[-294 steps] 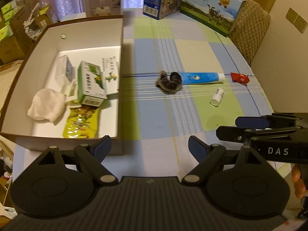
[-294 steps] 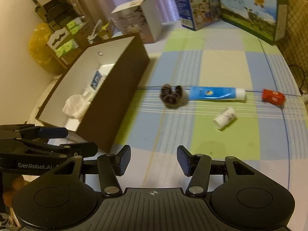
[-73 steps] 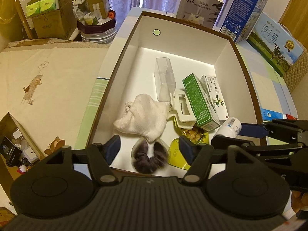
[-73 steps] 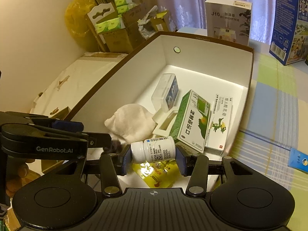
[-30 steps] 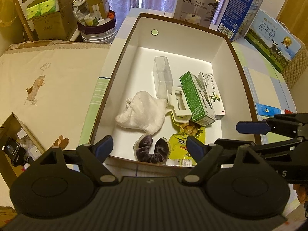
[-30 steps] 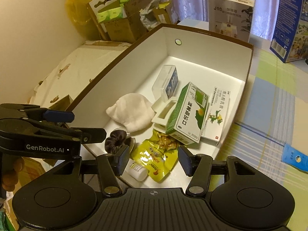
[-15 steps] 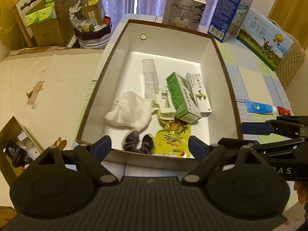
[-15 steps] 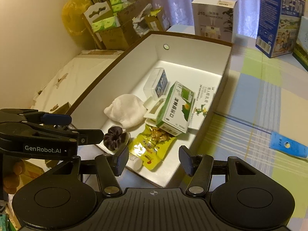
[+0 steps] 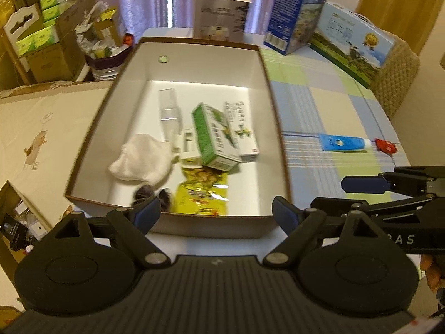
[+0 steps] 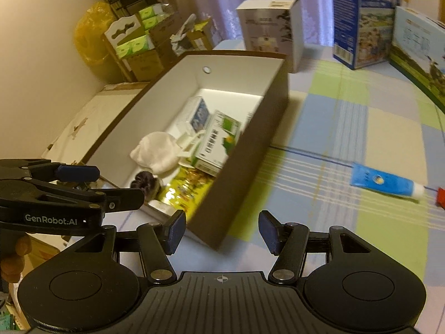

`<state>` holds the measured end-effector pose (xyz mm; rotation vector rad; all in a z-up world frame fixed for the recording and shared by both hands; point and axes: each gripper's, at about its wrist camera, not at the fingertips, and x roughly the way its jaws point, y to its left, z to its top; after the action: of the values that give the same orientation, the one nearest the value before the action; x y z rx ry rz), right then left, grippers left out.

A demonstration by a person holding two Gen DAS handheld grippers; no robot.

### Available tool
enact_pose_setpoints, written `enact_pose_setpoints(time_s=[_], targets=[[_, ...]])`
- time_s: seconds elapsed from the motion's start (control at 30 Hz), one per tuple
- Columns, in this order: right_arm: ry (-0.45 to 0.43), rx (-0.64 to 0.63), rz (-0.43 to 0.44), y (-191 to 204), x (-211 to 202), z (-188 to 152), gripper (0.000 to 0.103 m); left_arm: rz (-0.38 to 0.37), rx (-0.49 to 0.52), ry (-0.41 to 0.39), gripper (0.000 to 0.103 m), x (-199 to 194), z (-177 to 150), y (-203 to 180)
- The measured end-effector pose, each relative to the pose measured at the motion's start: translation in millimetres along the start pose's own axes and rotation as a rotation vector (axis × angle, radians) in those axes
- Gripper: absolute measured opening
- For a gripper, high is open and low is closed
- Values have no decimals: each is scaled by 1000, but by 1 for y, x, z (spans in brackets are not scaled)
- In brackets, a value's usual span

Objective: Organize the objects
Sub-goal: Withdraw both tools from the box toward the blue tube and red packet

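Observation:
The brown box [image 9: 275, 117] with white inside sits on the checked tablecloth; it shows in the right wrist view [image 10: 244, 150] too. Inside lie a white cloth [image 9: 141, 158], a dark scrunchie [image 9: 148, 193], a yellow packet [image 9: 203, 194], a green carton [image 9: 214, 136], a white carton [image 9: 240, 128] and a clear case [image 9: 169, 111]. A blue tube [image 9: 342, 143] and a small red object [image 9: 385, 145] lie on the table right of the box. My left gripper [image 9: 217, 214] is open and empty at the box's near wall. My right gripper [image 10: 221, 232] is open and empty, near the box's near corner.
Three printed cartons [image 9: 300, 14] stand along the table's far edge. A quilted chair back [image 9: 397, 83] is at the far right. Stacked boxes and clutter [image 9: 50, 41] stand on the floor to the left, beyond the table edge.
Both grippers have pulled back and swung right from over the box. The scrunchie and the white bottle, released earlier, stay in the box; the bottle is now hidden.

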<state>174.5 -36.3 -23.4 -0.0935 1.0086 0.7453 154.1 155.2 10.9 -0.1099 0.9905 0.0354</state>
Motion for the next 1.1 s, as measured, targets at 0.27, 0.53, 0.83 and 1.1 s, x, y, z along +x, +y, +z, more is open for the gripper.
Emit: enact_pose_setpoints(time_s=[0.27,0.53,0.83,1.1], targets=[[-3,74,-42,-48,-30,-21,55,-63,61,0,88,6,-4,-52],[-14,161,-95,-105,-61,-39,55,-119,137,10,88,22,-2,-111],[-20,246,-160,-168,-72,-54,55,-116,137,46,88,51,4,-157],[-39,266,-182,-215,-69,-54,55,-96,117,84,88,86,15,-186]])
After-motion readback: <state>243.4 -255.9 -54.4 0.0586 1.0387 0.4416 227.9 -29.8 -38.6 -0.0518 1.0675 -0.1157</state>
